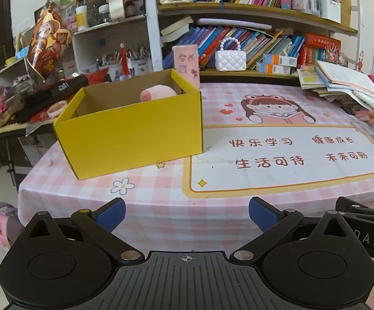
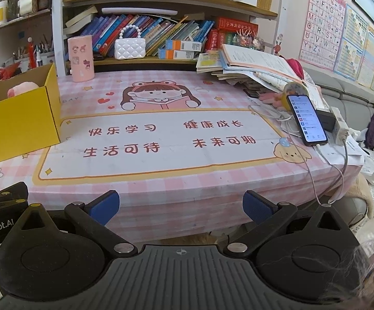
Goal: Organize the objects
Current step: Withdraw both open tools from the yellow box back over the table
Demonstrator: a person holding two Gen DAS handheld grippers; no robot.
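A yellow cardboard box (image 1: 132, 129) stands open on the left of the pink checked table (image 1: 212, 201); it also shows at the left edge of the right wrist view (image 2: 18, 118). A pink plush toy (image 1: 157, 93) lies inside it, mostly hidden by the box wall; its top shows in the right wrist view (image 2: 22, 87). My left gripper (image 1: 187, 214) is open and empty, held back at the table's front edge. My right gripper (image 2: 181, 206) is open and empty, also at the front edge, to the right of the left one.
A pink cylindrical holder (image 2: 81, 58) and a white quilted purse (image 2: 130, 46) stand at the back by the bookshelf. A pile of books and papers (image 2: 251, 67) lies at the back right. A lit phone (image 2: 307, 118) with cables and a charger sits near the right edge.
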